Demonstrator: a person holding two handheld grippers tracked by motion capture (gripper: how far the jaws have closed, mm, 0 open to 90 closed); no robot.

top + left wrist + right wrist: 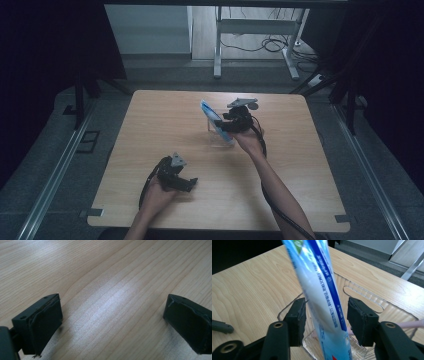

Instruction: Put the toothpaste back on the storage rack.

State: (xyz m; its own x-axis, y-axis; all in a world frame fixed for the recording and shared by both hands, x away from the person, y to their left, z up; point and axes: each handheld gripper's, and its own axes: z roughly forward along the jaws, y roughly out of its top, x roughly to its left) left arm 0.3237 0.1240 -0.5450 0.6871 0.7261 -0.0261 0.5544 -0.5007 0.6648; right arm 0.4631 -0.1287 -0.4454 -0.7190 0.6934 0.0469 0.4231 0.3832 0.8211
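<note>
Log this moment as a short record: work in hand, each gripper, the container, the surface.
work: standing a blue-and-white tube in a clear plastic holder
right gripper: fingers either side of the tube, gaps showing, not pressing
tube: leaning, lower end inside the holder
left gripper: open, nothing between its fingers, low over bare wood
holder: transparent, on the table right of centre

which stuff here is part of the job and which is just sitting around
In the job: blue-and-white tube, clear plastic holder, right hand-held gripper open around the tube.
Lying about: left hand-held gripper idle on the table; desk frame and cables behind.
</note>
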